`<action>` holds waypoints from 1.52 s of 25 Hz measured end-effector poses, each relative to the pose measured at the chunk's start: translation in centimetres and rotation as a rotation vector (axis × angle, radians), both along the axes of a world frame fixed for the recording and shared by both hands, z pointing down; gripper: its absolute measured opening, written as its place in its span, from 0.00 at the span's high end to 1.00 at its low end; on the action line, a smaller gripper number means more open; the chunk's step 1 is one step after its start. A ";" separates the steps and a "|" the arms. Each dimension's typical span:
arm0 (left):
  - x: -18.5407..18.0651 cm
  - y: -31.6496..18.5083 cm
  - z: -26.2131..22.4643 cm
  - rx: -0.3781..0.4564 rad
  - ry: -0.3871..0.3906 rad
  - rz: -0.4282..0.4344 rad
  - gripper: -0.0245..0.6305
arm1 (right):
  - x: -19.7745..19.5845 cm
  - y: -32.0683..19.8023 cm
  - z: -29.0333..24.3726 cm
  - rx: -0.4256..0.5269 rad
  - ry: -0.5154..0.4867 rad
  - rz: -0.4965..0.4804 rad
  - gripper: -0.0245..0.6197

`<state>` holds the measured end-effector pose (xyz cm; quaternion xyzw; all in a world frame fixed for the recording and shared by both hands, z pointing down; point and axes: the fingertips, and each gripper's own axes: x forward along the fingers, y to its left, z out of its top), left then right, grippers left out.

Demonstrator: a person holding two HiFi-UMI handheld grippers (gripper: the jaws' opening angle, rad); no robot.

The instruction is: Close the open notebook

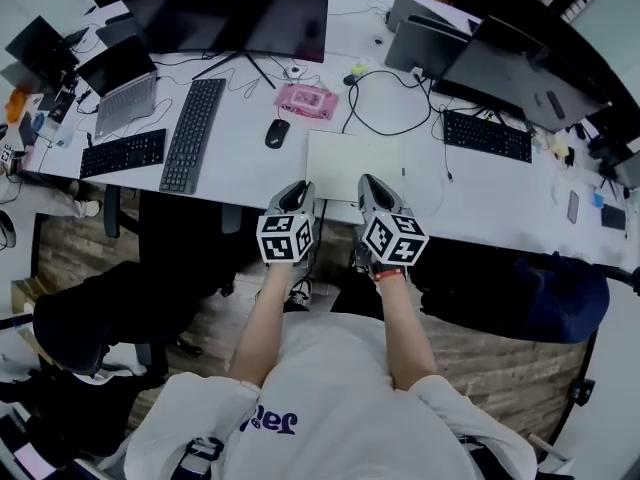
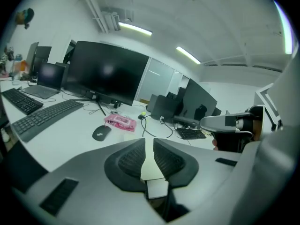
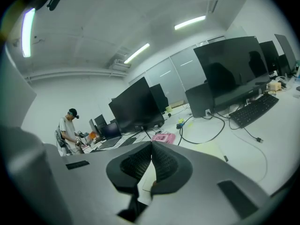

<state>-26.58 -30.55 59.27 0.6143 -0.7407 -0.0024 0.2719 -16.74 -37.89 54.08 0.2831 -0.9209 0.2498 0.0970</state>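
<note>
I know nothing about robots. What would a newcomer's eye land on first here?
Most likely the two hand-held claws, the left claw and the right claw, each carrying a cube of black-and-white square markers, side by side at the near edge of a pale notebook on the white desk. Beyond it, a big dark monitor and a bright pink pouch stand out.
</note>
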 end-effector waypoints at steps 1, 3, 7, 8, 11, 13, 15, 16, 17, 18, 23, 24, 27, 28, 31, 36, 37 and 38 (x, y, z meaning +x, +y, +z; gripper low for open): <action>-0.3 -0.2 0.8 -0.014 0.012 -0.010 0.86 | -0.2 -0.2 0.6 -0.010 0.006 -0.007 0.94; -0.8 -0.5 2.3 -0.039 0.033 -0.023 0.85 | -0.3 -0.6 1.7 -0.031 0.016 -0.016 0.94; -1.5 -1.0 4.6 -0.075 0.066 -0.040 0.81 | -0.7 -1.6 3.6 -0.070 0.029 -0.025 0.94; -1.7 -1.1 5.2 -0.082 0.075 -0.044 0.80 | -0.8 -1.7 4.0 -0.077 0.033 -0.029 0.94; -2.2 -1.4 6.5 -0.082 0.136 -0.053 0.78 | -1.3 -1.9 5.0 -0.093 0.043 -0.045 0.94; -2.4 -1.6 7.2 -0.076 0.182 -0.057 0.75 | -1.6 -2.1 5.5 -0.099 0.047 -0.053 0.94; -2.6 -1.7 8.0 -0.080 0.205 -0.056 0.73 | -1.9 -2.2 5.9 -0.107 0.048 -0.059 0.94; -2.7 -1.7 8.4 -0.085 0.209 -0.053 0.72 | -2.0 -2.2 6.1 -0.110 0.049 -0.061 0.94; -2.7 -1.8 8.8 -0.091 0.210 -0.049 0.71 | -2.1 -2.2 6.2 -0.113 0.050 -0.063 0.94; -2.8 -1.9 9.3 -0.098 0.209 -0.042 0.70 | -2.2 -2.3 6.4 -0.114 0.051 -0.065 0.94; -2.4 -2.4 11.6 -0.157 0.202 0.009 0.64 | -2.5 -2.6 7.1 -0.122 0.061 -0.073 0.94; -2.4 -2.4 12.0 -0.166 0.205 0.014 0.64 | -2.6 -2.6 7.2 -0.124 0.062 -0.074 0.94; -2.4 -2.5 12.9 -0.194 0.214 0.025 0.64 | -2.8 -2.8 7.4 -0.131 0.063 -0.075 0.94; -2.4 -2.6 13.1 -0.203 0.212 0.031 0.63 | -2.8 -2.8 7.5 -0.135 0.063 -0.075 0.94; -2.5 -3.0 13.3 -0.221 0.206 0.051 0.64 | -2.9 -2.7 7.9 -0.142 0.066 -0.076 0.94; -2.2 -3.3 14.6 -0.256 0.234 0.083 0.64 | -2.9 -2.5 8.3 -0.146 0.065 -0.076 0.94; -2.1 -3.3 14.6 -0.263 0.235 0.092 0.64 | -2.8 -2.5 8.3 -0.146 0.066 -0.074 0.94; -2.0 -3.4 14.7 -0.270 0.234 0.100 0.64 | -2.7 -2.6 8.2 -0.146 0.066 -0.073 0.94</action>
